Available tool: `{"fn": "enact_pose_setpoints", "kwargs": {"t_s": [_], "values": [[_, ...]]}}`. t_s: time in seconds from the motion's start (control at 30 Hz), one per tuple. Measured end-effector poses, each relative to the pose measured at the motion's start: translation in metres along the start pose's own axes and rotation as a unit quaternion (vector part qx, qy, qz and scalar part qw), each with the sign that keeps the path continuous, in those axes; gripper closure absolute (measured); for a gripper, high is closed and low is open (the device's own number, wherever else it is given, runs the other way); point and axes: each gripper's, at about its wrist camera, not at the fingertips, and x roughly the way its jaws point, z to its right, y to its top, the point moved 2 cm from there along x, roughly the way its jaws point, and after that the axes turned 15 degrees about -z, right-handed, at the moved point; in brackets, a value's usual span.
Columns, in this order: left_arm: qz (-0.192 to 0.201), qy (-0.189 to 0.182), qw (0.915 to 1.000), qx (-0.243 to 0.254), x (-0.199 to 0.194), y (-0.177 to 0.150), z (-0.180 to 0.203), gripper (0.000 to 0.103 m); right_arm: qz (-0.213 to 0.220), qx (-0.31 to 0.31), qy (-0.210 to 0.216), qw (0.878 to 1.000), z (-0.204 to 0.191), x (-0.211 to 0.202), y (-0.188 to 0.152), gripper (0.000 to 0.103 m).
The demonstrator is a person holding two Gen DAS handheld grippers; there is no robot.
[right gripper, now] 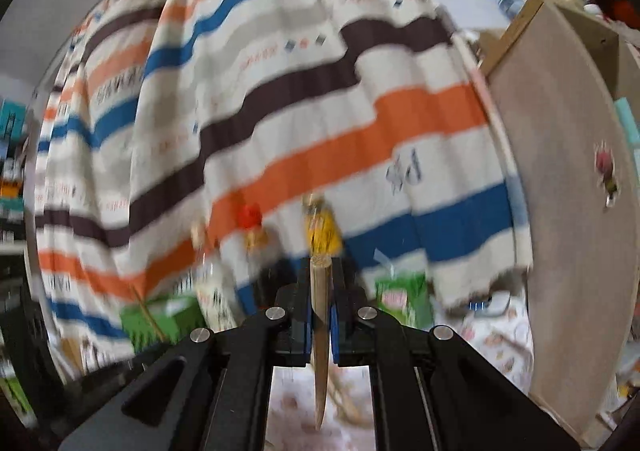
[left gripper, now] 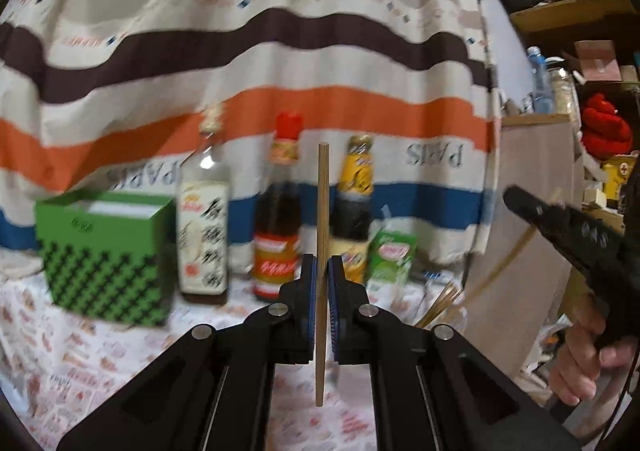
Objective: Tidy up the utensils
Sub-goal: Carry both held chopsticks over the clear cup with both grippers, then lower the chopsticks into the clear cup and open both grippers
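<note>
My left gripper point(left gripper: 322, 271) is shut on a single wooden chopstick point(left gripper: 322, 211), held upright above the patterned tablecloth, in front of the sauce bottles. A bundle of wooden chopsticks point(left gripper: 440, 301) stands to the right of it on the table. My right gripper point(right gripper: 321, 283) is shut on a wooden utensil point(right gripper: 321, 311), held upright; the view is blurred. The right gripper also shows in the left wrist view point(left gripper: 560, 223), at the right edge, held by a hand.
A green checked box point(left gripper: 106, 255), three sauce bottles point(left gripper: 278, 211) and a small green carton point(left gripper: 390, 261) stand at the back of the table. A striped curtain point(left gripper: 260, 51) hangs behind. A brown board point(right gripper: 568, 191) and cluttered shelves point(left gripper: 580, 71) are on the right.
</note>
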Motion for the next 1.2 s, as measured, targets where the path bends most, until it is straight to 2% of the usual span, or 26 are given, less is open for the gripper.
{"fn": "enact_pose_setpoints", "kwargs": {"t_s": [0.2, 0.33, 0.43, 0.57, 0.67, 0.77, 0.83, 0.97, 1.2], "values": [[0.012, -0.015, 0.9998, 0.007, 0.020, 0.019, 0.030, 0.098, 0.055, 0.030, -0.031, 0.998, 0.023, -0.002, 0.025, 0.096], [0.004, -0.026, 0.9996, -0.009, 0.046, 0.024, 0.036, 0.098, 0.006, 0.025, -0.041, 0.999, 0.040, 0.032, 0.022, 0.096], [-0.003, -0.019, 0.9996, -0.020, 0.068, 0.022, 0.037, 0.098, -0.058, 0.021, -0.053, 0.997, 0.054, 0.066, 0.012, 0.096], [-0.020, -0.015, 0.9994, -0.025, 0.093, 0.016, 0.039, 0.098, -0.131, 0.024, -0.033, 0.991, 0.065, 0.097, 0.000, 0.096], [-0.031, 0.000, 0.9993, -0.021, 0.106, 0.005, 0.041, 0.098, -0.161, 0.008, -0.029, 0.987, 0.062, 0.109, -0.010, 0.096], [-0.034, 0.011, 0.9986, -0.039, 0.114, -0.006, 0.037, 0.098, -0.196, 0.002, -0.034, 0.980, 0.061, 0.125, -0.022, 0.096], [-0.049, 0.001, 0.9977, -0.048, 0.120, -0.011, 0.033, 0.098, -0.212, 0.001, -0.037, 0.976, 0.062, 0.133, -0.028, 0.096], [-0.066, 0.009, 0.9969, -0.042, 0.129, -0.020, 0.032, 0.098, -0.247, 0.007, -0.041, 0.968, 0.069, 0.148, -0.041, 0.096], [-0.102, 0.008, 0.9940, -0.038, 0.147, -0.032, 0.033, 0.098, -0.269, 0.023, -0.044, 0.962, 0.076, 0.159, -0.052, 0.096]]}}
